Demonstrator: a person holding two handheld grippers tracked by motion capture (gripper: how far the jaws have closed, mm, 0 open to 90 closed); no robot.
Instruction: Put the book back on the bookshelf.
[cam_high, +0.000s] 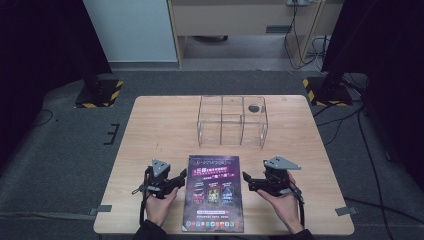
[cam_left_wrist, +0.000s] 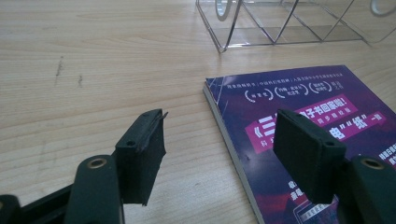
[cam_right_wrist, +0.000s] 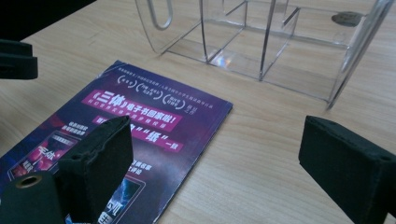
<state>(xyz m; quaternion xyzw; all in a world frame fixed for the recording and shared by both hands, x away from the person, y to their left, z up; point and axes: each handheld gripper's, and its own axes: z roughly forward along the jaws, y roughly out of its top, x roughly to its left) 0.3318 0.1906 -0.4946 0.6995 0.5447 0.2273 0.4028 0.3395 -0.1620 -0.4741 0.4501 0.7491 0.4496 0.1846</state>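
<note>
A purple-covered book (cam_high: 215, 192) lies flat near the table's front edge, between my two grippers. My left gripper (cam_high: 181, 177) rests at the book's left side and points toward it, with its jaws open. In the left gripper view the jaws (cam_left_wrist: 220, 116) straddle the left edge of the book (cam_left_wrist: 261, 102) and hold nothing. My right gripper (cam_high: 246, 181) stands open at the book's right side. In the right gripper view one jaw hangs over the book (cam_right_wrist: 140, 107) and the other over bare wood, the open gripper (cam_right_wrist: 217, 126) holding nothing.
A clear acrylic organizer (cam_high: 232, 120) with several compartments stands behind the book, mid-table; a small dark round thing (cam_high: 255, 107) shows at its back right. The wooden table (cam_high: 150, 130) has bare room on both sides. Two stands with striped bases (cam_high: 97, 95) sit on the floor beyond.
</note>
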